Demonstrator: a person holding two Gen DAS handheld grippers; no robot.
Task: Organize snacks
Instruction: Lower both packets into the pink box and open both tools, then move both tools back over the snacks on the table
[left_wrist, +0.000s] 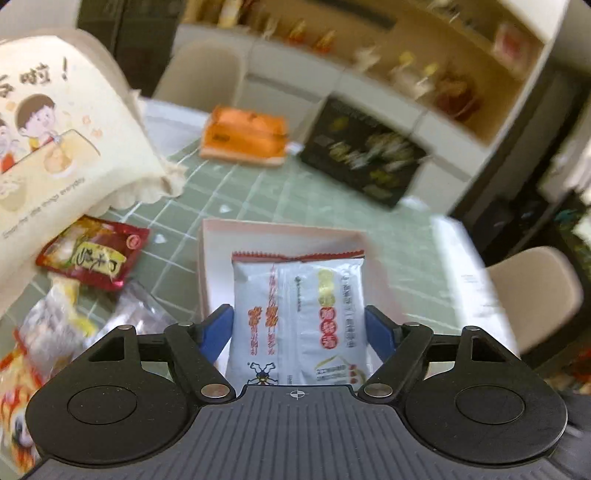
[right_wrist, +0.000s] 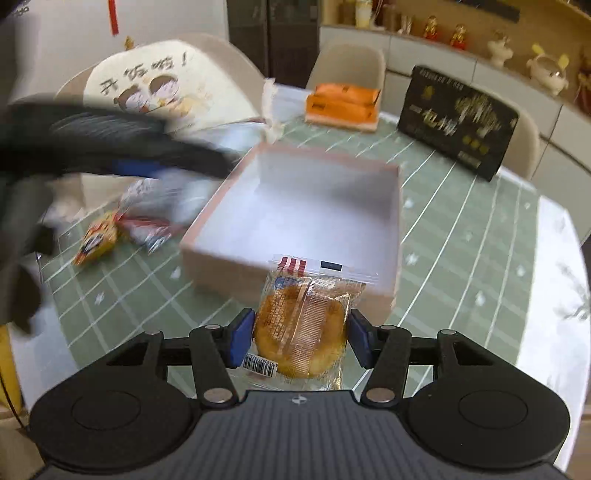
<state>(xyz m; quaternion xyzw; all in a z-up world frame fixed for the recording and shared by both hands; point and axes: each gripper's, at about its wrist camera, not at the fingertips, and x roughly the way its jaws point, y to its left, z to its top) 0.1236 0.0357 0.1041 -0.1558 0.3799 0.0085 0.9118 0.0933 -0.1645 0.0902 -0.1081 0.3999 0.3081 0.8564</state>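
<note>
Both claws, left (left_wrist: 299, 325) seemingly, grip snack packets (right_wrist: 301, 325).

Home dining room. Round bench (right_wrist: 461, 236) wore a green grid-pattern tablecloth, with beige shell chairs (right_wrist: 347, 62) around it. A built-in white cabinet (right_wrist: 417, 48) had an open wood-lined shelf of figurines (right_wrist: 550, 70) and ornaments. A red hanging charm (right_wrist: 114, 16) was on the wall. A cartoon-print food cover (right_wrist: 166, 88), orange gift box (right_wrist: 343, 101), black gift box (right_wrist: 458, 122) and loose snack packets (left_wrist: 94, 256) sat on the bench.
</note>
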